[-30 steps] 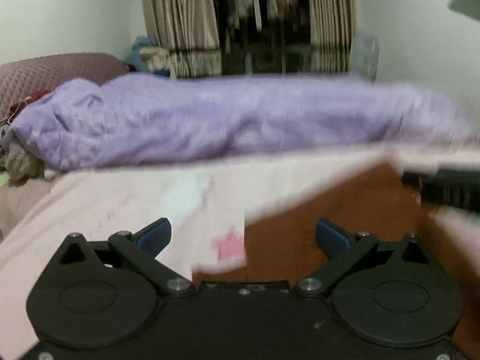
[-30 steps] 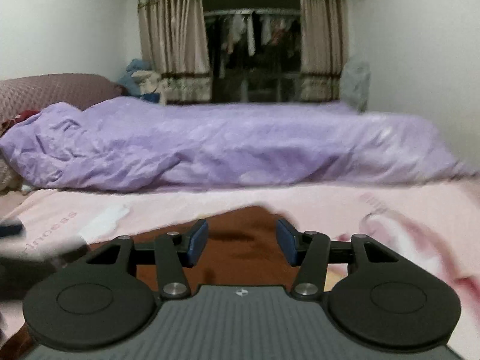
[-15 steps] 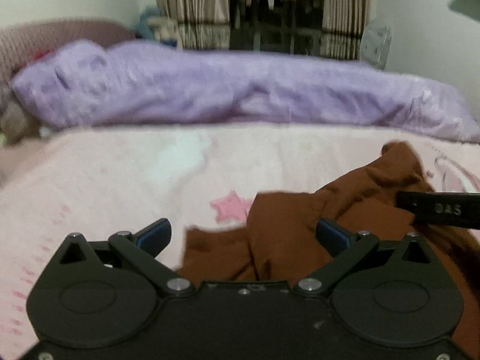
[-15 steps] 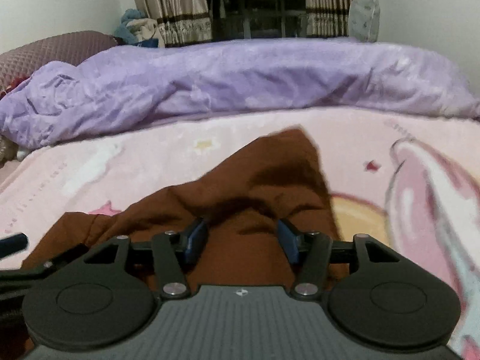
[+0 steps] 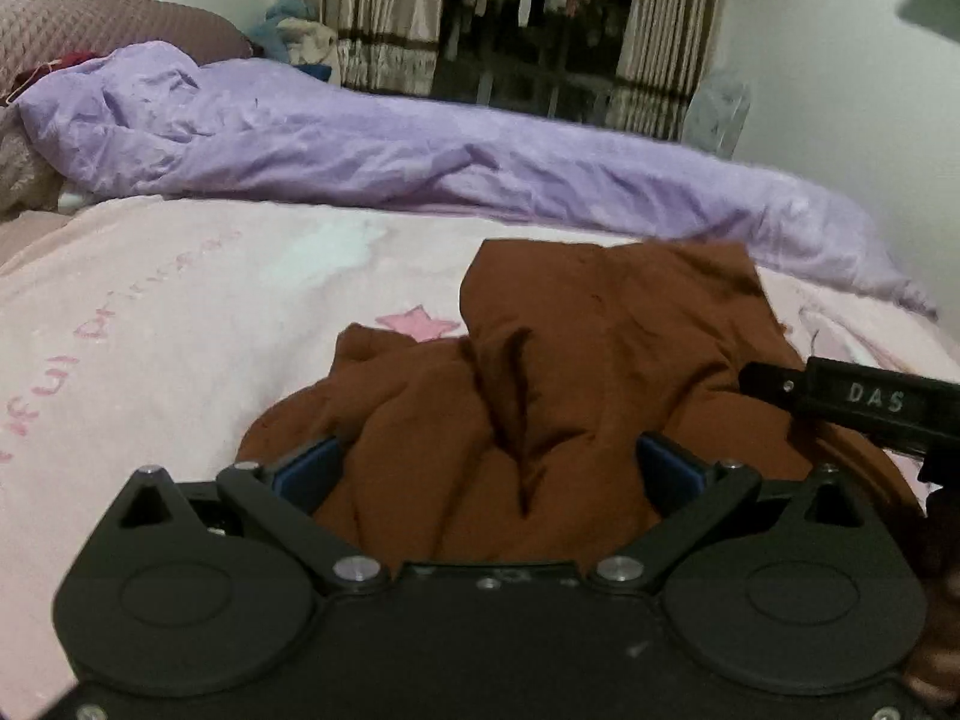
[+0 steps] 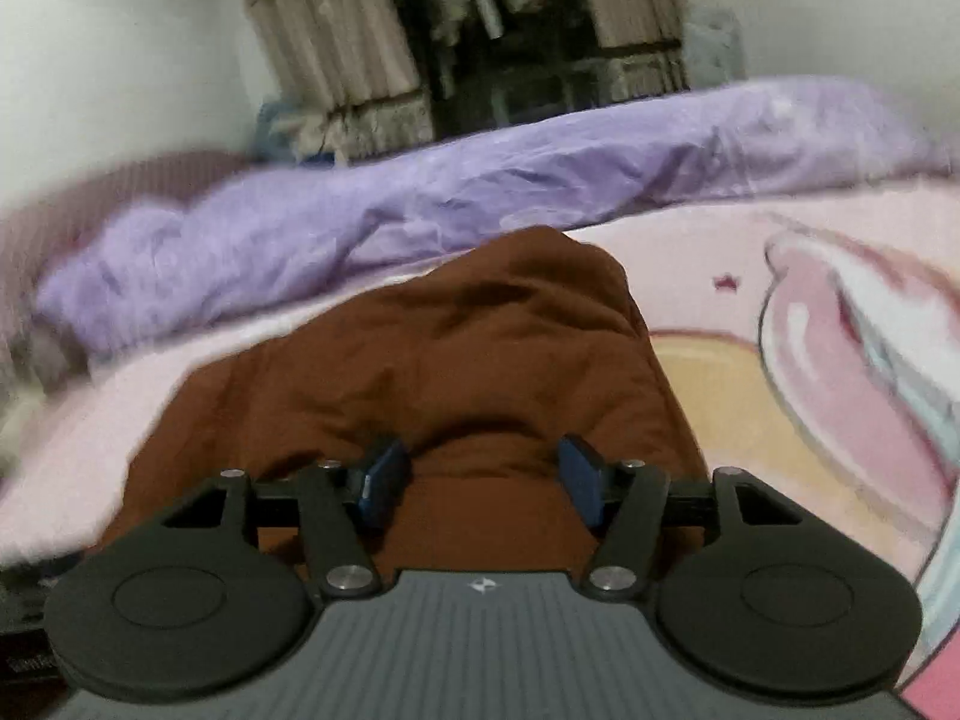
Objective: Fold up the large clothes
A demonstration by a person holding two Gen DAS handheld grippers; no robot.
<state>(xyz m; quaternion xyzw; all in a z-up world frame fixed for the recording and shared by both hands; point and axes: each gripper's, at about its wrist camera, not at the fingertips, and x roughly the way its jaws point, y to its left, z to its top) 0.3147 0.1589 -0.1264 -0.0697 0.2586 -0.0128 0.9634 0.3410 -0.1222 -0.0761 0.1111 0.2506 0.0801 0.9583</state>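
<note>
Both tools now hang spread open over the brown garment (image 5: 600,372), which a moment ago was aloft and has dropped into a rumpled heap on the pink blanket (image 5: 180,312): left tool (image 5: 489,471), right tool (image 6: 477,483). Folding hasn't begun; it needs spreading flat first.

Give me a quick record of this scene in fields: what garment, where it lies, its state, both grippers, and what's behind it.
garment: rust-brown cloth garment
surface: pink cartoon-print blanket covering the bed
garment state: crumpled in a heap, not folded
left gripper: open, blue pads either side of bunched cloth
right gripper: open, low over the cloth
behind the garment: rumpled lilac duvet along the far side
backdrop: beige striped curtains
</note>
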